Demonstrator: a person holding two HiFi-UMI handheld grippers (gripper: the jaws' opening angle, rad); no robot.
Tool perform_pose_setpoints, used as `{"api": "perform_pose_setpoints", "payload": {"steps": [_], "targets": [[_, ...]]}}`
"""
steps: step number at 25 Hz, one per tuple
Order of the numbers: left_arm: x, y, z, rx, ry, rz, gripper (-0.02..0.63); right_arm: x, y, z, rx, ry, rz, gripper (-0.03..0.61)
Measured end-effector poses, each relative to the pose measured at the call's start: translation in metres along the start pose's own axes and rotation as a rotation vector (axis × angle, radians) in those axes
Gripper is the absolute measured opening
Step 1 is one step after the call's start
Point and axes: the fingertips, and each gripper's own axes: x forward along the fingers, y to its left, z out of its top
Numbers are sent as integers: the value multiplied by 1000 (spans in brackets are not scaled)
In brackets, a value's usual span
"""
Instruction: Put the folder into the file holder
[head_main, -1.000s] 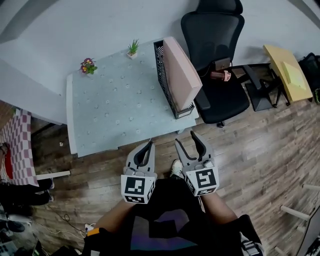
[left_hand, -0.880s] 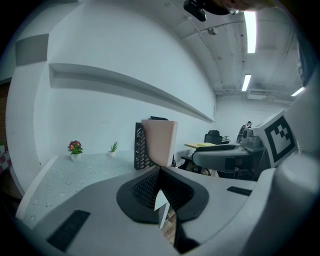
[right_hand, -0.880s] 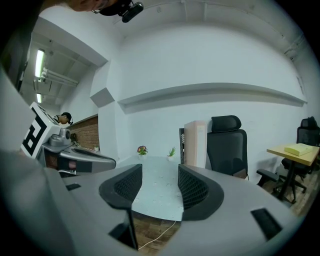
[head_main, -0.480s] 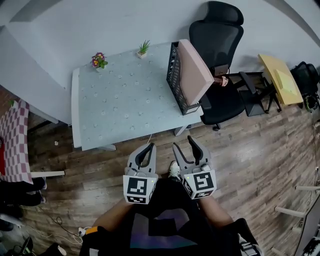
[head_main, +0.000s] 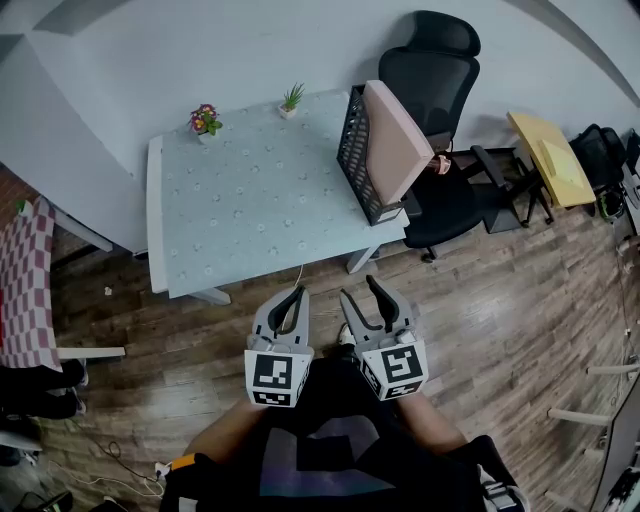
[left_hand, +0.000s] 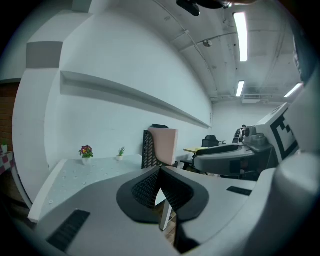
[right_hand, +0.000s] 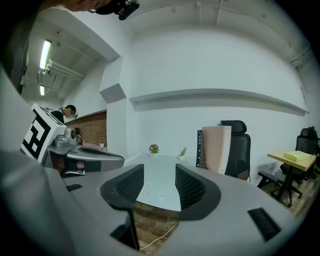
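Note:
A pink folder (head_main: 395, 140) stands upright in the black mesh file holder (head_main: 353, 160) at the right edge of the pale table (head_main: 250, 200). Both grippers hang close to my body over the wooden floor, well short of the table. The left gripper (head_main: 297, 292) is shut with its tips together and nothing in it. The right gripper (head_main: 358, 288) is open, its jaws closing, with nothing between them. In the left gripper view the folder (left_hand: 164, 145) stands far beyond the joined tips (left_hand: 160, 170). In the right gripper view the folder (right_hand: 217, 147) shows to the right of the gap (right_hand: 159, 182).
A black office chair (head_main: 440, 120) stands right behind the file holder. A pot of flowers (head_main: 205, 120) and a small green plant (head_main: 291, 100) sit at the table's far edge. A yellow side table (head_main: 545, 160) is at the right, a checked cloth (head_main: 25, 290) at the left.
The right gripper's jaws have narrowed a little. The head view has drifted, so the table and holder sit slightly further right and higher. Both grippers stay near my body.

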Motion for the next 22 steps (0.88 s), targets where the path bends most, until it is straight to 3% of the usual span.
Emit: {"api": "perform_pose_setpoints", "payload": {"steps": [6, 22], "targets": [[-5, 2, -6, -7, -3, -1, 6, -2, 13, -6, -12, 14, 12, 181], [-7, 1, -4, 15, -7, -14, 6, -1, 11, -9, 16, 6, -14, 179]]}}
